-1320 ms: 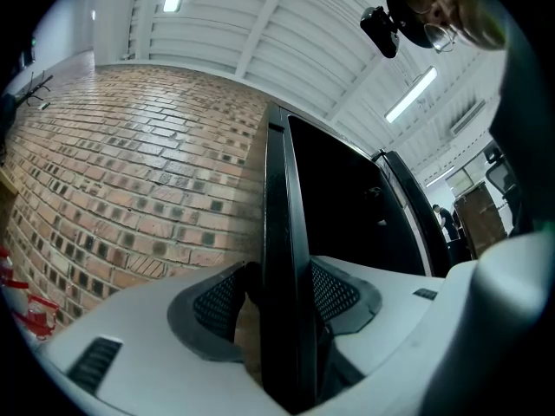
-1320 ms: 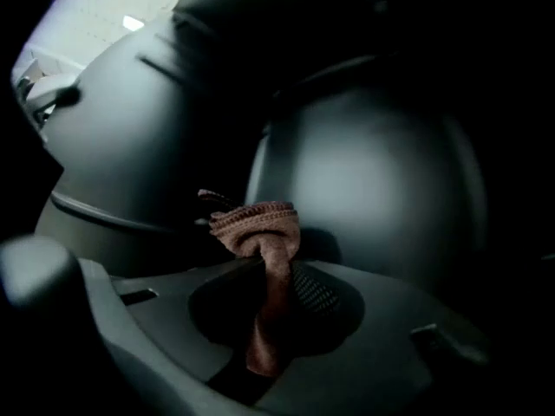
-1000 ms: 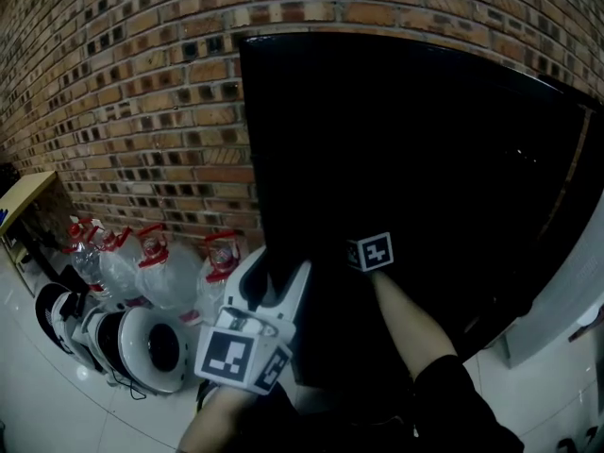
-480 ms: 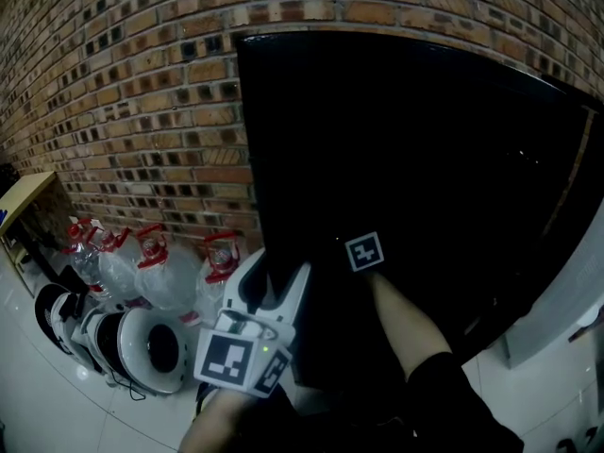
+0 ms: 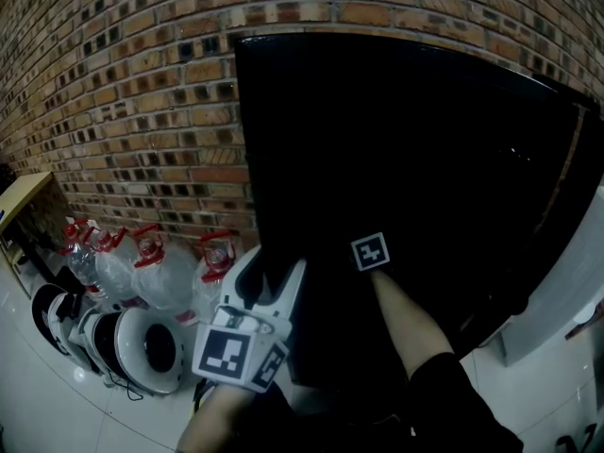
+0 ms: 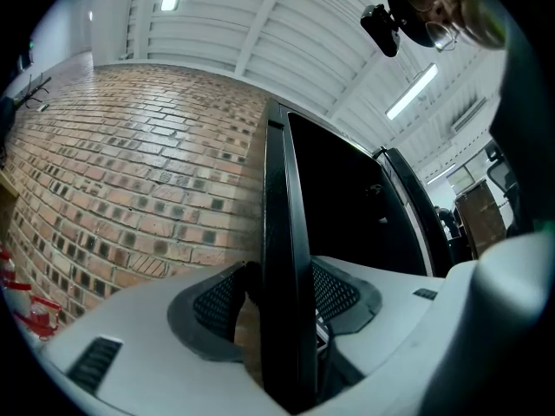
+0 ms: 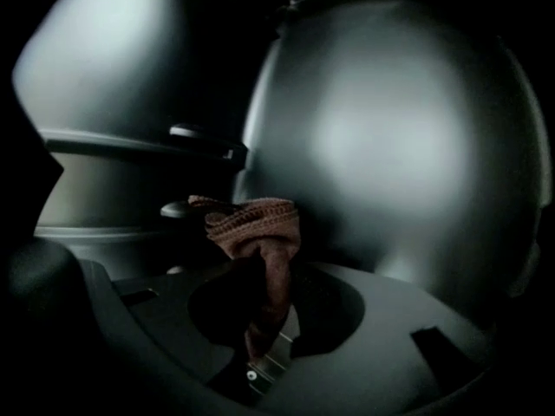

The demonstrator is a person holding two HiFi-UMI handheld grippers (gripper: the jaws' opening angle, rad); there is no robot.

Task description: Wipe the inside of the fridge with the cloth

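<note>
In the head view, the door (image 5: pixel 269 225) is held at its edge by the left gripper (image 5: pixel 274 279), and the right gripper (image 5: pixel 370 251) is reached into the dark behind it; bottles (image 5: pixel 142 272) by the brick wall (image 5: pixel 123 92) are seen well clear. In the left gripper view, the door edge is clamped between the fingers (image 6: pixel 217 306). In the right gripper view, the cloth (image 7: pixel 256 228) is pinched by the fingers (image 7: pixel 217 319) inside the fridge (image 7: pixel 390 146), near a ledge (image 7: pixel 199 137); soft and light, it is judged best gripped by a bunched fold.
</note>
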